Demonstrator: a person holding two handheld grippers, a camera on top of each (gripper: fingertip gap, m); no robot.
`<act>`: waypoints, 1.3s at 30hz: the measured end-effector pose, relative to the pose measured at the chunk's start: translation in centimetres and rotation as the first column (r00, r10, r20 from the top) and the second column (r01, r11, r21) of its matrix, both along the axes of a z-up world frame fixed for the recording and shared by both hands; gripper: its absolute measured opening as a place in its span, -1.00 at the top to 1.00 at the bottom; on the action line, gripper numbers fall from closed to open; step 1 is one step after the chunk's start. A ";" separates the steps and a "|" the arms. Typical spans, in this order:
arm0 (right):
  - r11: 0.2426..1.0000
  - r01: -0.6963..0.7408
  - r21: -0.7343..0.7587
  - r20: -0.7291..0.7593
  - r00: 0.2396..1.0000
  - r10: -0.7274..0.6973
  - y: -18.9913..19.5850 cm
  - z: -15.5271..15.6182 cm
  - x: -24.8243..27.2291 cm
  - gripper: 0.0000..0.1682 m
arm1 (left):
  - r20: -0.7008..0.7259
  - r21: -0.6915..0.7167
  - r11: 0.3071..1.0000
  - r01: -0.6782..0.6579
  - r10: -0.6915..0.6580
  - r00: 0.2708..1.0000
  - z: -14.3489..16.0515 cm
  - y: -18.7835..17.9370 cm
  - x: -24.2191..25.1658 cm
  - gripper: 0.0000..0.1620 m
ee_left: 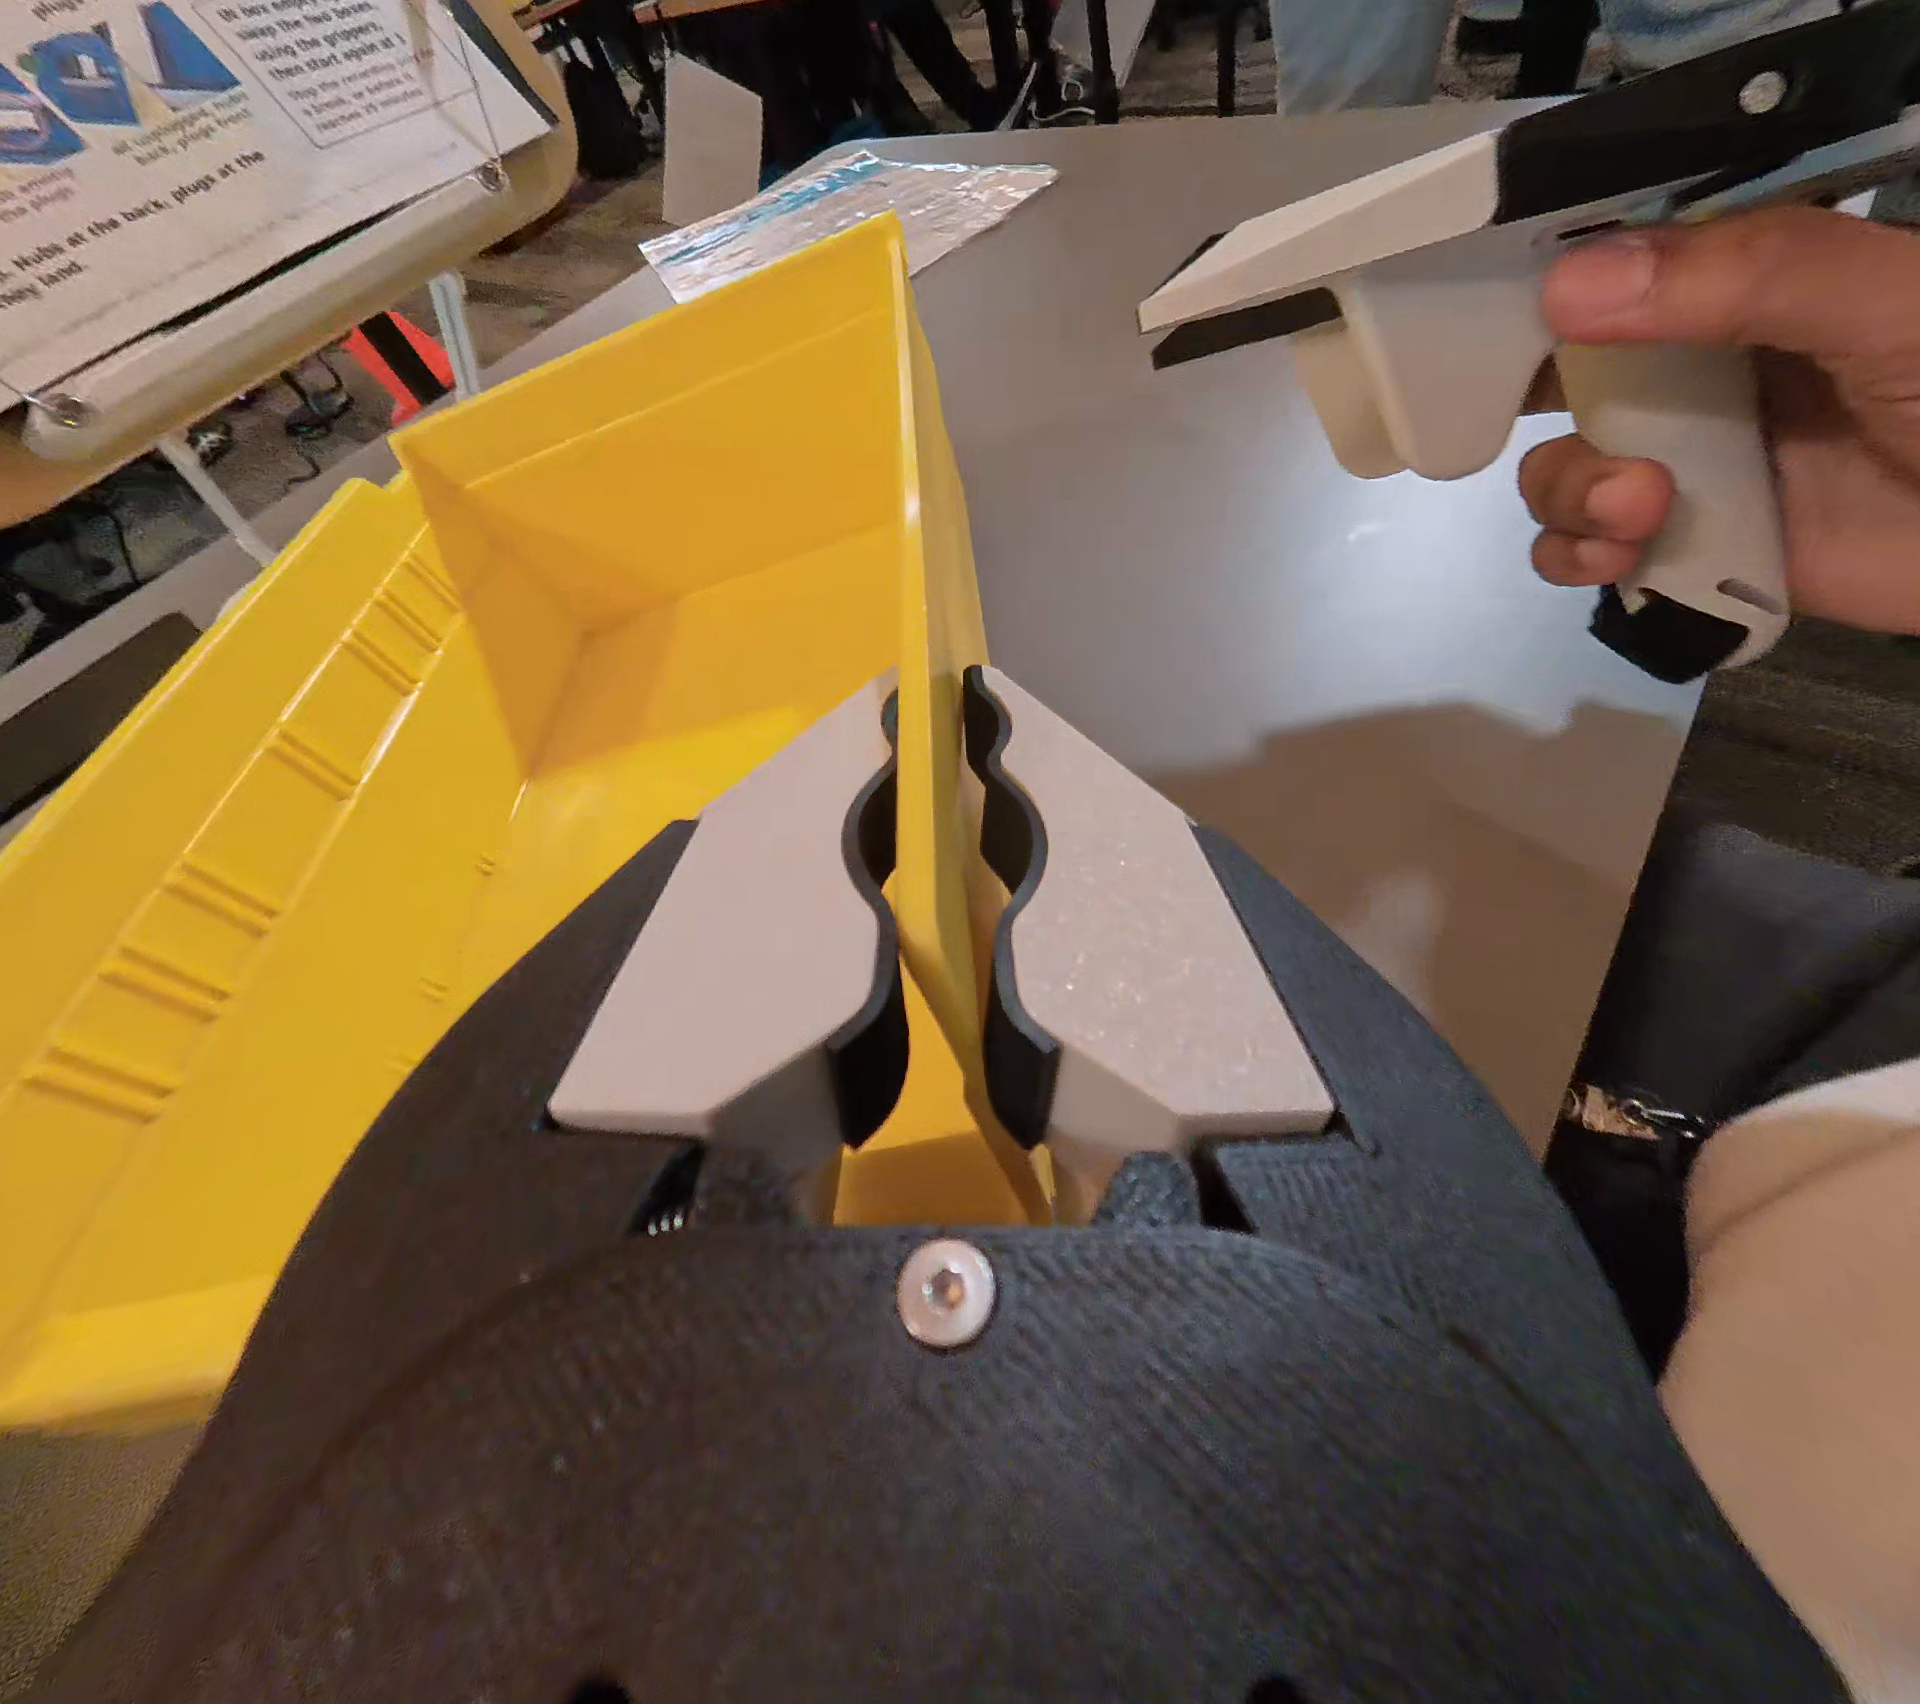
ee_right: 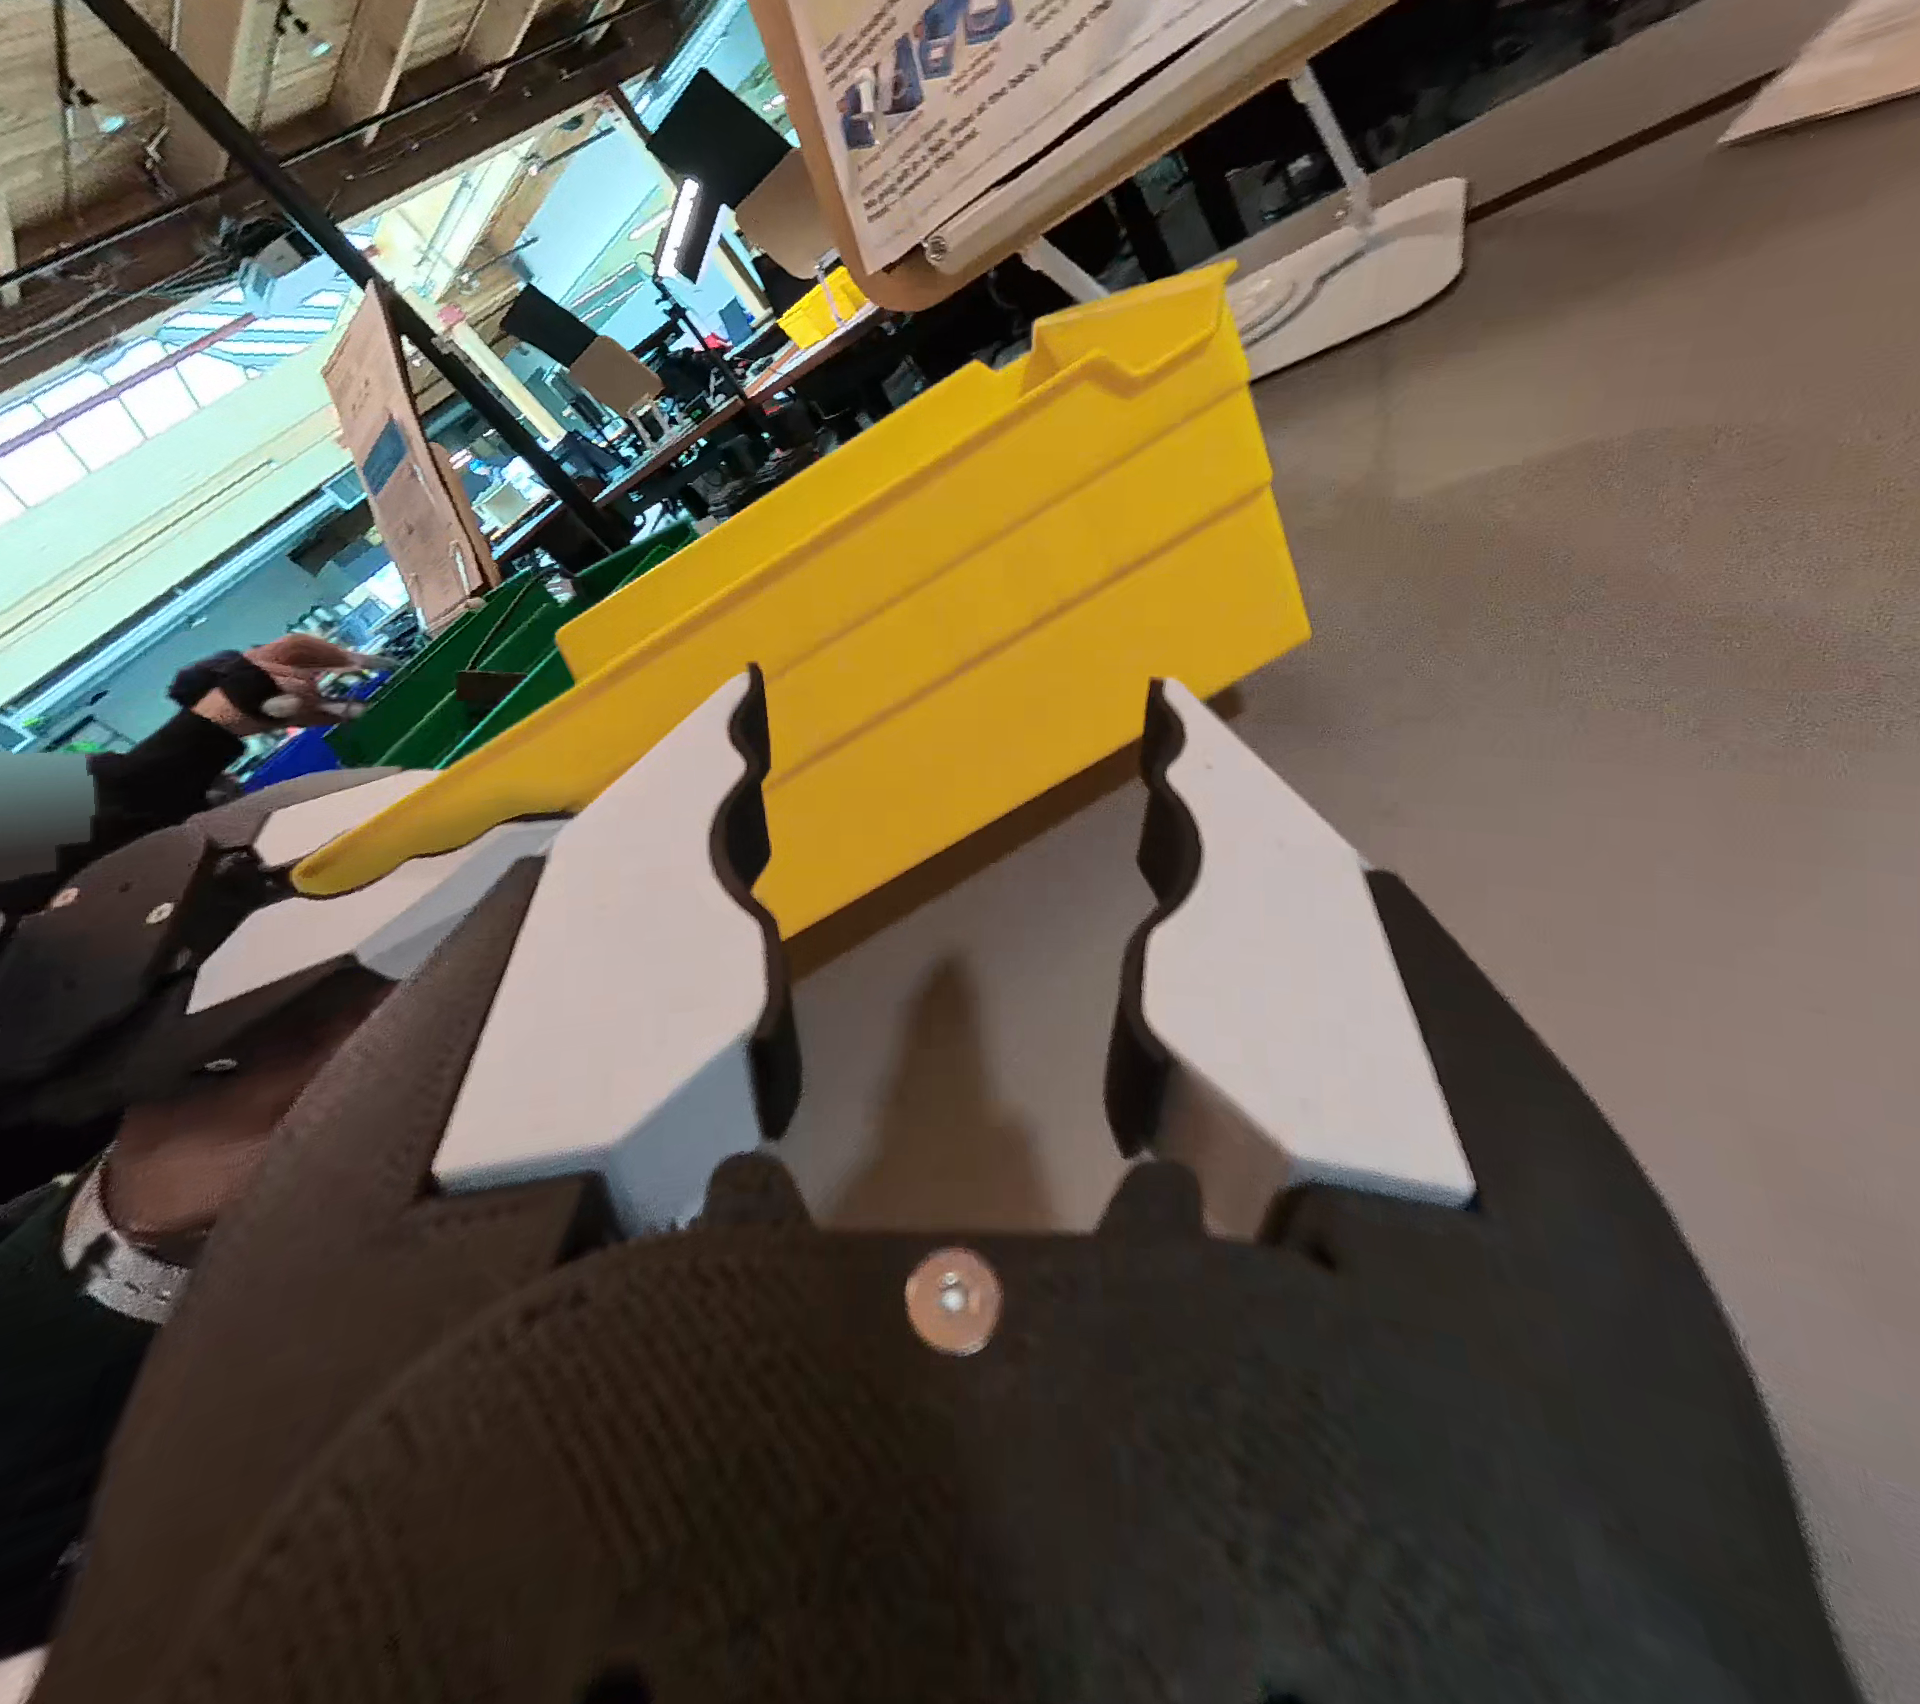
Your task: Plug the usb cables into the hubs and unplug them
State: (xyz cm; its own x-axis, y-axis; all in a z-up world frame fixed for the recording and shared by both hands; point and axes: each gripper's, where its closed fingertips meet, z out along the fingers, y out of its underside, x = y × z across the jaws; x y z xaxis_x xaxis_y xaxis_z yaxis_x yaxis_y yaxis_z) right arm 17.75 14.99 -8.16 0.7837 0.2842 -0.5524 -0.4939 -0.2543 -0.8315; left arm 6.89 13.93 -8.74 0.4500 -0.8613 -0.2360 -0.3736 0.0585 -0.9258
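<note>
1. Although the task speaks of USB cables and hubs, we see none of them in either view — the grey table (ee_left: pixel 1195 511) carries a yellow bin (ee_left: pixel 665 574) whose floor, as far as it shows, is bare, so where the cables and hubs lie we cannot tell.
2. The bin stands near the table's far left corner, its long axis running away from us toward the far edge; a board with an instruction sheet (ee_left: pixel 208 44) stands on a stand just past that corner, and a crinkled foil packet (ee_left: pixel 842 220) lies at the far edge behind the bin.
3. Our left gripper (ee_left: pixel 928 719) straddles the bin's right side wall, one finger inside and one outside, closed down narrow so both pads look pressed on the wall — clearly the nearer tool.
4. Our right gripper (ee_right: pixel 951 719) hangs wide and empty over bare table on the bin's right, pointing at the outside of that same wall and apart from it.
5. We judge the next move turns on that grip: the bin slides or lifts along its long axis.
6. The bin's near end is hidden under the left gripper's body, and its left edge is cut off.
</note>
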 end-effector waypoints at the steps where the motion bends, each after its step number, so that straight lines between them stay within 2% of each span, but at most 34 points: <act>1: 1.000 0.009 -0.005 0.008 1.000 -0.009 -0.3 -0.2 0.2 0.15 | 0.006 0.002 1.000 -0.002 0.002 1.000 -0.4 0.1 0.5 0.95; 6: 0.999 0.019 -0.033 0.056 0.998 -0.018 -1.7 -1.0 0.1 0.16 | -0.033 0.020 1.000 0.020 -0.019 0.999 -2.7 -0.2 2.8 0.93; 8: 0.999 0.018 -0.033 0.078 0.997 -0.016 -2.2 -1.1 -0.1 0.16 | 0.005 -0.106 0.988 0.113 -0.113 0.994 -3.4 -1.7 4.0 0.72; 9: 0.999 0.015 -0.029 0.093 0.996 -0.012 -2.3 -1.1 -0.2 0.15 | 0.081 -0.258 0.947 0.192 -0.176 0.981 -3.3 -2.9 4.5 0.57; 10: 1.000 0.007 -0.018 0.107 0.994 -0.005 -2.5 -0.9 -0.5 0.14 | 0.190 -0.416 0.860 0.296 -0.236 0.953 -2.4 -4.2 4.8 0.43; 11: 1.000 -0.002 -0.006 0.121 0.993 0.002 -2.7 -0.7 -0.7 0.12 | 0.322 -0.530 0.746 0.402 -0.261 0.910 -0.9 -5.0 4.8 0.42; 12: 1.000 -0.004 0.005 0.136 0.991 0.004 -2.8 -0.5 -0.8 0.09 | 0.463 -0.574 0.636 0.516 -0.268 0.845 1.3 -5.5 4.4 0.37; 13: 1.000 -0.008 0.016 0.152 0.988 0.005 -2.9 -0.3 -1.0 0.06 | 0.565 -0.576 0.569 0.587 -0.242 0.789 3.3 -5.1 3.8 0.37; 14: 0.999 -0.015 0.028 0.168 0.986 0.010 -2.9 -0.1 -1.3 0.04 | 0.622 -0.561 0.557 0.612 -0.205 0.756 4.8 -4.0 3.0 0.36; 15: 0.999 -0.022 0.037 0.187 0.982 0.015 -3.0 0.0 -1.6 0.01 | 0.643 -0.532 0.599 0.598 -0.172 0.746 5.8 -2.4 2.0 0.36; 16: 0.999 -0.028 0.039 0.208 0.978 0.019 -3.0 0.1 -1.9 -0.03 | 0.635 -0.496 0.690 0.528 -0.127 0.762 6.3 -0.2 0.8 0.35; 18: 0.998 -0.040 0.040 0.241 0.970 0.029 -3.3 0.3 -3.2 -0.16 | 0.569 -0.398 0.890 0.224 0.048 0.821 6.3 5.5 -2.9 0.35; 19: 0.998 -0.047 0.048 0.261 0.965 0.033 -3.5 0.6 -4.1 -0.25 | 0.540 -0.323 0.946 0.040 0.150 0.828 6.3 8.1 -5.4 0.35; 20: 0.996 -0.059 0.061 0.288 0.957 0.039 -3.8 1.0 -5.3 -0.35 | 0.522 -0.232 0.965 -0.123 0.230 0.821 6.3 10.1 -7.8 0.36; 22: 0.994 -0.086 0.060 0.367 0.928 0.058 -4.4 1.2 -7.9 -0.45 | 0.471 -0.082 0.936 -0.343 0.340 0.814 5.6 12.2 -11.1 0.37; 23: 0.995 -0.097 0.026 0.412 0.908 0.078 -4.5 0.6 -9.2 -0.49 | 0.430 -0.053 0.926 -0.374 0.359 0.828 4.7 12.6 -11.3 0.37; 25: 0.990 -0.101 -0.096 0.481 0.866 0.136 -4.4 -1.8 -11.0 -0.66 | 0.301 -0.076 0.942 -0.326 0.334 0.893 2.1 12.1 -9.6 0.35; 27: 0.986 -0.086 -0.143 0.494 0.857 0.146 -4.1 -3.3 -11.0 -0.55 | 0.216 -0.133 0.955 -0.266 0.290 0.932 0.2 11.1 -7.8 0.27; 29: 0.985 -0.103 -0.135 0.479 0.864 0.156 -3.6 -3.4 -9.7 -0.23 | 0.232 -0.151 0.962 -0.228 0.259 0.938 0.1 10.2 -7.0 0.23; 30: 0.982 -0.121 -0.142 0.452 0.875 0.173 -3.4 -3.3 -8.8 -0.19 | 0.259 -0.146 0.969 -0.198 0.231 0.938 0.5 9.8 -6.9 0.25; 32: 0.982 -0.109 -0.157 0.391 0.906 0.163 -2.9 -3.3 -5.9 0.22 | 0.316 -0.125 0.979 -0.161 0.193 0.929 1.7 9.2 -7.0 0.30; 34: 0.988 -0.052 -0.146 0.368 0.924 0.103 -2.1 -3.0 -1.5 0.57 | 0.372 -0.112 0.987 -0.114 0.148 0.916 2.6 8.5 -7.2 0.39; 37: 0.988 0.062 -0.142 0.469 0.883 0.013 -0.8 -2.9 6.9 0.87 | 0.443 -0.134 0.989 -0.067 0.121 0.888 3.4 8.1 -7.4 0.46; 39: 0.979 0.160 -0.125 0.537 0.841 -0.069 -0.7 -2.8 12.9 0.99 | 0.424 -0.145 0.987 -0.070 0.126 0.897 2.9 8.2 -7.4 0.47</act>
State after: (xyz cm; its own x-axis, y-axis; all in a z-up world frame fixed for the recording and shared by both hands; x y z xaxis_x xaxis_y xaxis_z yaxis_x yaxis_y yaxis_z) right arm 30.66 14.31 -10.95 0.9901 0.1184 -0.0752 -0.0257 -0.3740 -0.9271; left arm -0.49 22.12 -5.81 0.5669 -0.8172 0.1042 0.0647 -0.0819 -0.9945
